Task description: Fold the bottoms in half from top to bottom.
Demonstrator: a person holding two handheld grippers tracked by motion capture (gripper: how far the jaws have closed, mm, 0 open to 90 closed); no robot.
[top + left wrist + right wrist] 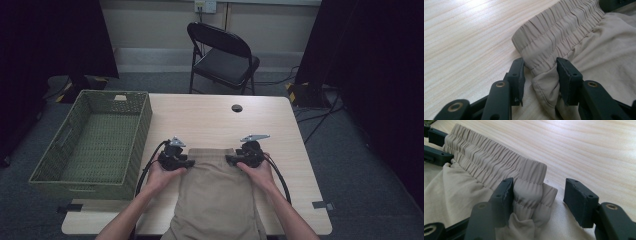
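Both forearms enter from 6 o'clock; L gripper [176, 156] jaws part-closed, R gripper [246, 154] jaws apart, tips facing inward.

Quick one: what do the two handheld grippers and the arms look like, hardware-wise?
Both grippers, left gripper and right gripper, are black, each topped by a grey three-cornered plate, with a black cable looping back. Fingers are flat, matte black blocks on linkages with brass-coloured pivot pins. Forearms bare, no sleeves visible.

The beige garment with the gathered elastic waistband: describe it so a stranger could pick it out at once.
Start at the pale wooden table; a green woven basket stands at its left end. The beige garment lies flat at the near edge, its gathered waistband farthest from the person, with the left gripper and right gripper at its two corners. It is the table's one soft cloth item.
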